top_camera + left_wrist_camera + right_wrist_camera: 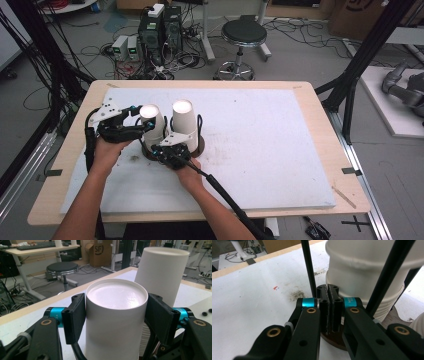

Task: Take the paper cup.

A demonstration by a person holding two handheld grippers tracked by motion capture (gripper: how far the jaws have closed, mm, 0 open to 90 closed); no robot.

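left tongs [116, 317] pinching the top cup [115, 315] of the stack, axis straight up | right tongs [331, 312] pressed together on the holder base [334, 338], stack at 1 o'clock

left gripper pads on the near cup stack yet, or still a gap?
Touching. In the left gripper view both pads of the left gripper sit flush against the sides of the top cup of the near stack, no gap showing.

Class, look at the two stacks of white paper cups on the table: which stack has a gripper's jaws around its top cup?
The left stack: the left gripper pinches its top cup from both sides. The right stack stands beside it, its top cup ungripped.
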